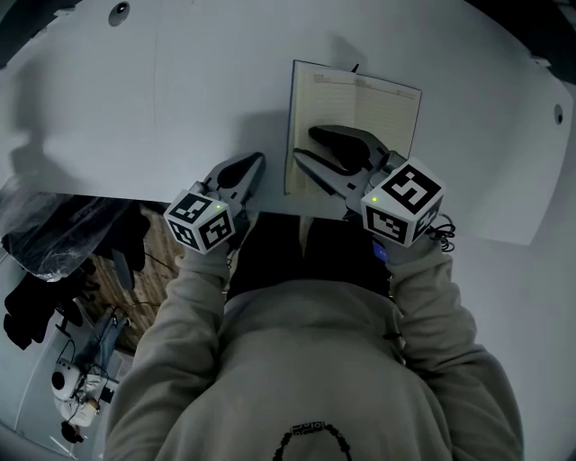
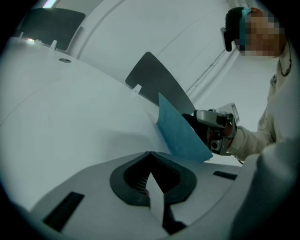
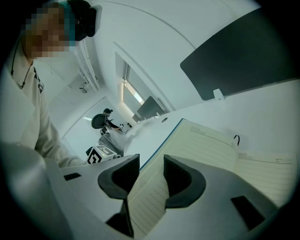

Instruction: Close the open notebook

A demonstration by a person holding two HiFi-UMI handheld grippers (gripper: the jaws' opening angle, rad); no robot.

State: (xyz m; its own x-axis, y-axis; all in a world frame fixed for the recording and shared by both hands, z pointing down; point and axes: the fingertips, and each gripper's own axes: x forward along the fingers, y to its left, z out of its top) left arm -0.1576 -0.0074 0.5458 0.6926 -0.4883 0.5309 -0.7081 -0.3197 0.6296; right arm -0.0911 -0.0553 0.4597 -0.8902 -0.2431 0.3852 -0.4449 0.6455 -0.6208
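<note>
The open notebook [image 1: 378, 103] lies on the white table [image 1: 135, 90], near its front edge, with lined cream pages showing. My right gripper [image 1: 306, 146] is shut on the notebook's left half, one jaw above it and one below. In the right gripper view the lined pages [image 3: 206, 140] run between the two dark pads of this gripper [image 3: 151, 164]. The left gripper view shows the blue cover [image 2: 180, 133] raised off the table. My left gripper [image 1: 255, 167] is left of the notebook at the table edge, shut and holding nothing [image 2: 150, 161].
The table's front edge [image 1: 180, 196] runs just under both grippers. A round cable hole [image 1: 118, 12] sits far left and another [image 1: 558, 114] far right. A dark upright panel [image 3: 243, 51] stands beyond the notebook. Dark chairs [image 1: 54, 243] are on the floor, lower left.
</note>
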